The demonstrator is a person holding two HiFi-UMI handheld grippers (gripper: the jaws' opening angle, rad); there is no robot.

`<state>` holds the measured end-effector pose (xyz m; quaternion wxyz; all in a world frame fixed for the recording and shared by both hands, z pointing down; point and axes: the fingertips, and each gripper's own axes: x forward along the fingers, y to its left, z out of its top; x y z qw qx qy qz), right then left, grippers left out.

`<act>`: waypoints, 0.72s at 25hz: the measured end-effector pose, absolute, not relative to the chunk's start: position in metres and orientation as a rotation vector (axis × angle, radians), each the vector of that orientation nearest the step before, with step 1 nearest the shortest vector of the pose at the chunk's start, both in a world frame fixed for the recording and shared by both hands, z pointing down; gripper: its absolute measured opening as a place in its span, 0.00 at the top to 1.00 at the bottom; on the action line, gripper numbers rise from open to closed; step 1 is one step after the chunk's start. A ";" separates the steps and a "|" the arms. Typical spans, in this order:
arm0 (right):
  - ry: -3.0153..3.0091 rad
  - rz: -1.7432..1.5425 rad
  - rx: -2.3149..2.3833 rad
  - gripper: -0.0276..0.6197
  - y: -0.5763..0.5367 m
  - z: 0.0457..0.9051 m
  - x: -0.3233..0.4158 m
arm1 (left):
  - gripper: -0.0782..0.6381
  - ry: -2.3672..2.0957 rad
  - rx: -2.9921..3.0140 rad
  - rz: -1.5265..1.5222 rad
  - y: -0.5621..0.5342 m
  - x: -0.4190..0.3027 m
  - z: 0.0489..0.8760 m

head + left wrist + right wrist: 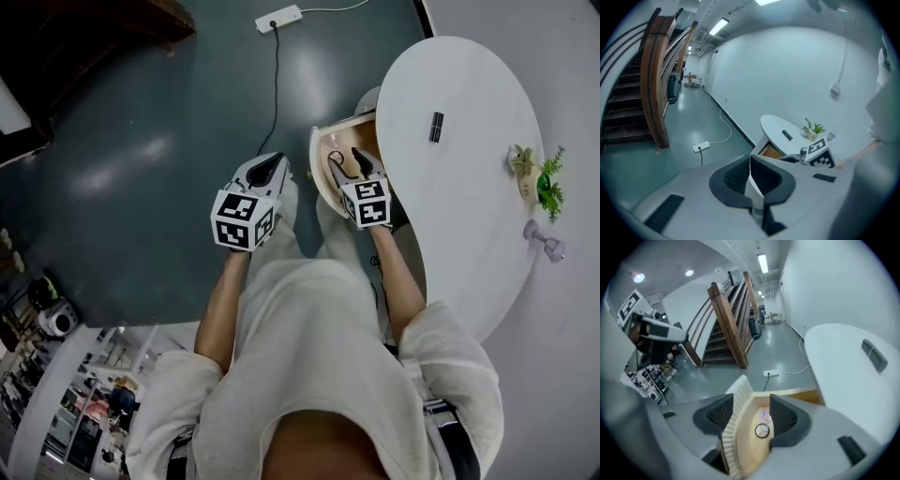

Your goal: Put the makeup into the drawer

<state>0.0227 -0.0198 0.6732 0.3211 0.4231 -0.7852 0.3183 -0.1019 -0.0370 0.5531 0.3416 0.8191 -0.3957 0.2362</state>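
Two tools, neither holding anything. The left gripper (750,164) has its jaws pressed together with nothing between them, and sits left of the drawer (731,436) over the floor (141,141). The right gripper (751,404) has its jaws well apart and empty, hanging above the open drawer. In the drawer a round compact (761,430) lies flat on the bottom, with a small clear piece (763,415) just beyond it. The drawer sticks out from under the white table (469,187). One dark makeup stick (437,127) lies on the tabletop, well apart from the small plant (542,183) and a small grey object (546,242) at the far edge. A power strip (278,18) lies on the floor beyond.
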 end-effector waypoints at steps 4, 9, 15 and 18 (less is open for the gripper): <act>-2.147 0.794 1.219 0.59 -0.030 0.621 0.028 | 0.87 -1.005 2.168 0.622 -0.044 -0.089 0.547; -2.165 0.729 1.349 0.60 -0.045 0.578 0.060 | 0.87 -0.960 2.217 0.631 -0.055 -0.061 0.541; -2.088 0.677 1.465 0.60 -0.061 0.562 0.127 | 0.87 -0.927 2.266 0.625 -0.066 -0.028 0.531; -2.024 0.656 1.530 0.61 -0.072 0.560 0.168 | 0.87 -0.914 2.283 0.625 -0.069 -0.014 0.529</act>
